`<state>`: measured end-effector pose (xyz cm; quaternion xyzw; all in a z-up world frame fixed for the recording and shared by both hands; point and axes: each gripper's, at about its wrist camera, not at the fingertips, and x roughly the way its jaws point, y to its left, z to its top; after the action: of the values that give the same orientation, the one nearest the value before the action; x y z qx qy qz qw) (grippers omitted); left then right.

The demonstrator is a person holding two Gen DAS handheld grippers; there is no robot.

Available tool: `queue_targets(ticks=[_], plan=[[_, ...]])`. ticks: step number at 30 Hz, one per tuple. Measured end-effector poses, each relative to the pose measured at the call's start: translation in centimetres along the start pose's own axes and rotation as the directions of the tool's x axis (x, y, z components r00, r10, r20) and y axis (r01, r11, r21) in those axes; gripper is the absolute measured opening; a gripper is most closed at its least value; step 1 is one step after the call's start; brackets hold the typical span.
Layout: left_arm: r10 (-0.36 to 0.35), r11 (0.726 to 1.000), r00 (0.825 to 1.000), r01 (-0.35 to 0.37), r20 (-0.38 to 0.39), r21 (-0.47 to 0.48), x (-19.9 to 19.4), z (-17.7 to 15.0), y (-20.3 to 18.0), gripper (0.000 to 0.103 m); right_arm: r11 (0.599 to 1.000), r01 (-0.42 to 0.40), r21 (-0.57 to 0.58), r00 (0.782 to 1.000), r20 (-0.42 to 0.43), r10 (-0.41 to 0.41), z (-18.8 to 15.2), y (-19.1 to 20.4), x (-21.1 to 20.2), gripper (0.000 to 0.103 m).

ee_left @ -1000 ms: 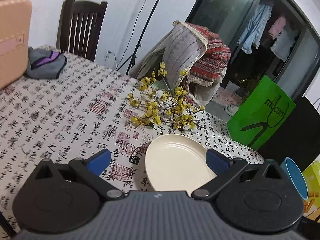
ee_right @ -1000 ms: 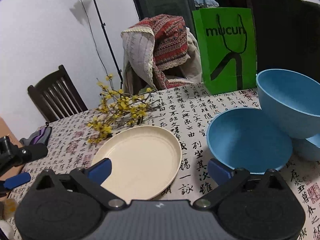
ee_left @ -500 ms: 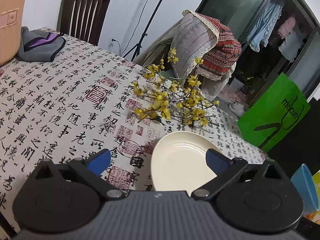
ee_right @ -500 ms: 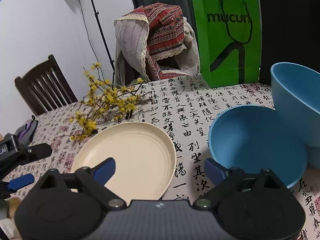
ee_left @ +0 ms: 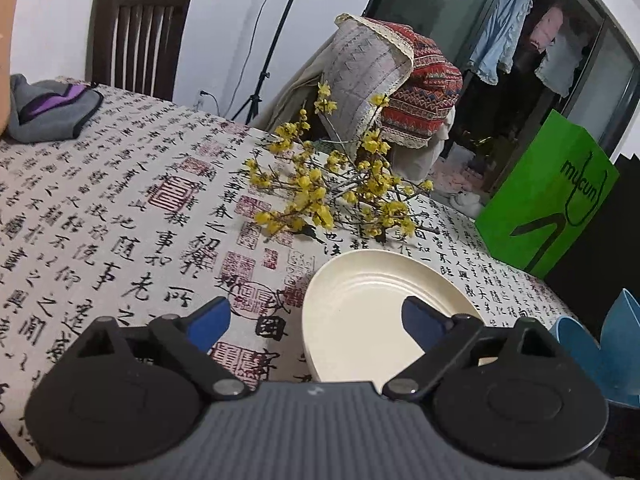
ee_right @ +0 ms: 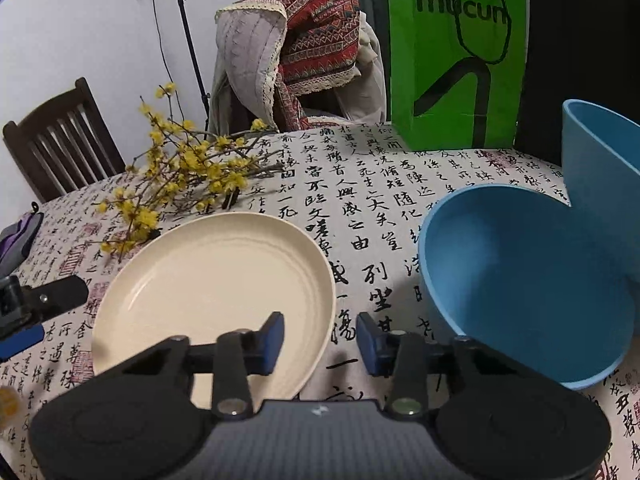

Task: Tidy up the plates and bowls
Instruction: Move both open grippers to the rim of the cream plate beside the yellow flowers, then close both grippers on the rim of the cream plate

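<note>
Left tool (ee_left: 316, 316): we hold it low over the bench (ee_left: 120, 200), tilted down, its jaws standing wide and gripping nothing. One blue pad lies over the printed cloth, the other over the cream plate (ee_left: 376, 320), so the plate's near left rim sits between them, untouched as far as we can tell.

Cream plate: it lies flat on the bench, just in front of the yellow flower sprigs (ee_left: 332, 192), with nothing on it. In the right wrist view the same plate (ee_right: 216, 280) sits left of centre.

Right tool (ee_right: 320, 340): we point it down more steeply. Its jaws have just been closing to a narrow gap that straddles the plate's right rim. The left pad is over the plate and the right pad over the cloth; we see no firm pinch yet, so we count it as not holding.

Blue bowls: a wide blue bowl (ee_right: 528, 292) rests on the bench just right of the plate, apart from it. A taller blue bowl (ee_right: 600, 184) stands behind, overlapping it at the frame's edge.

Step in hand: we judge this to be the approach to the plate, with both tools at its rim and no lift begun.

Next move: close on the rim squarely, keep the plate level, and clear the flowers and the near bowl.
</note>
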<state>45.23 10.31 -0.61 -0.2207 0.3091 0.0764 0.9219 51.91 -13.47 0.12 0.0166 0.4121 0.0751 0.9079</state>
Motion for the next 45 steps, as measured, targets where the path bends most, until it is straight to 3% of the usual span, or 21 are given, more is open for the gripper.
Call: queue_targets(ticks=[5, 11, 17, 25, 29, 32, 39, 45], plan=[[-0.012, 0.999, 1.0, 0.012, 0.01, 0.03, 0.6, -0.3, 0.0, 0.079, 0.999, 0.042, -0.032, 0.999, -0.016, -0.042, 0.3, 1.0, 1.1, 0.034], [-0.011, 1.0, 1.0, 0.011, 0.018, 0.028, 1.1, -0.8, 0.3, 0.079, 0.996, 0.079, -0.041, 0.996, -0.038, -0.08, 0.2, 1.3, 2.5, 0.026], [-0.008, 0.998, 0.999, 0.006, 0.033, 0.061, 1.5, -1.3, -0.1, 0.078, 0.998, 0.065, -0.021, 0.998, -0.023, -0.066, 0.6, 1.1, 2.8, 0.025], [-0.01, 0.997, 0.999, 0.008, 0.035, 0.071, 1.8, -1.5, -0.2, 0.07, 0.999, 0.048, -0.005, 0.998, -0.033, -0.048, 0.9, 1.0, 3.6, 0.022], [-0.013, 0.998, 1.0, 0.011, 0.024, 0.069, 2.1, -1.6, -0.1, 0.061, 1.0, 0.015, 0.02, 0.999, -0.038, -0.014, 0.7, 0.5, 3.3, 0.016], [-0.027, 0.998, 1.0, 0.027, 0.002, 0.054, 2.4, -1.5, 0.1, 0.047, 0.999, -0.006, 0.036, 0.999, -0.042, 0.007, 0.5, 0.2, 3.0, 0.014], [-0.024, 0.999, 1.0, 0.025, -0.014, 0.036, 2.7, -1.3, 0.7, 0.029, 0.998, -0.05, 0.04, 0.997, -0.059, 0.053, -0.2, 0.0, 2.3, 0.013], [-0.018, 1.0, 0.999, 0.018, -0.033, 0.017, 3.0, -1.2, 1.1, 0.026, 0.997, -0.06, 0.042, 0.996, -0.062, 0.063, -0.3, -0.1, 2.0, 0.013]])
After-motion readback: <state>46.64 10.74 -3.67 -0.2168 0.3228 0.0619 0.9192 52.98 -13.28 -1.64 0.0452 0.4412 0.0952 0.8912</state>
